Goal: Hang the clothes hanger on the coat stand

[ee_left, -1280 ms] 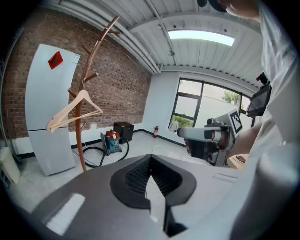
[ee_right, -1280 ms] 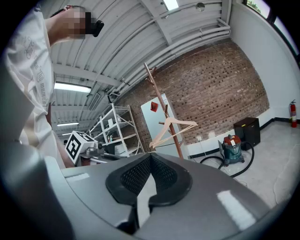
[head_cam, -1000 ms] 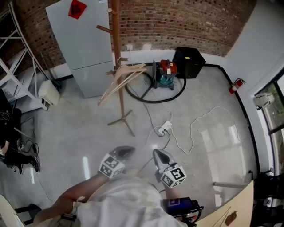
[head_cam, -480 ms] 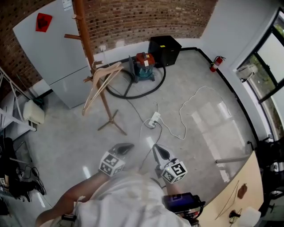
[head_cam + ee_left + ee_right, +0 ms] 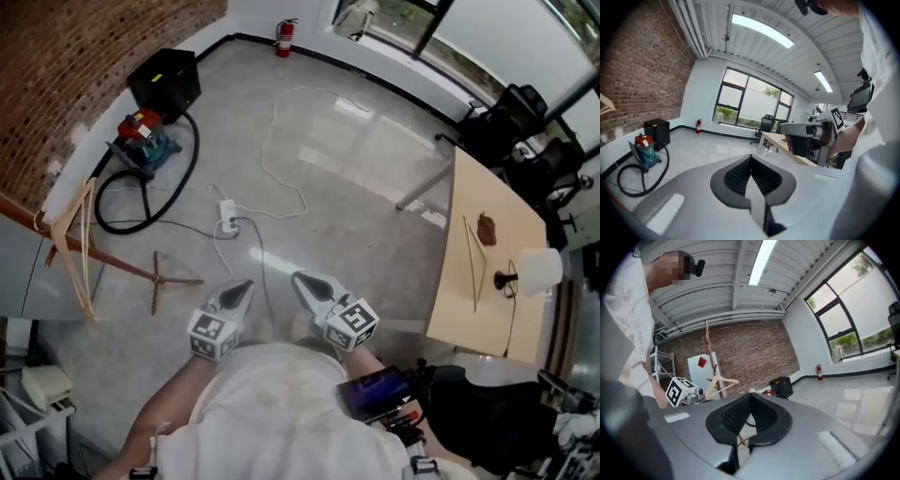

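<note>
The wooden clothes hanger (image 5: 73, 246) hangs on a peg of the wooden coat stand (image 5: 122, 269) at the head view's left edge, in front of the brick wall. In the right gripper view the coat stand (image 5: 710, 359) and the hanger (image 5: 721, 380) stand far off past the jaws. My left gripper (image 5: 244, 285) and right gripper (image 5: 300, 278) are held side by side in front of the person's body, well away from the stand. Both are shut with nothing in them. The left gripper (image 5: 750, 164) points toward the windows; the right gripper (image 5: 747, 401) points toward the brick wall.
A red and teal vacuum cleaner (image 5: 142, 136) with a black hose and a black box (image 5: 165, 80) sit by the wall. A white power strip (image 5: 228, 214) and cables lie on the floor. A wooden table (image 5: 459, 281) with a white lamp (image 5: 538, 270) stands at right.
The head view has swung to the right: the coat stand and hanger slid to the left edge and the table came into view. Both grippers swung along, still shut and empty.
</note>
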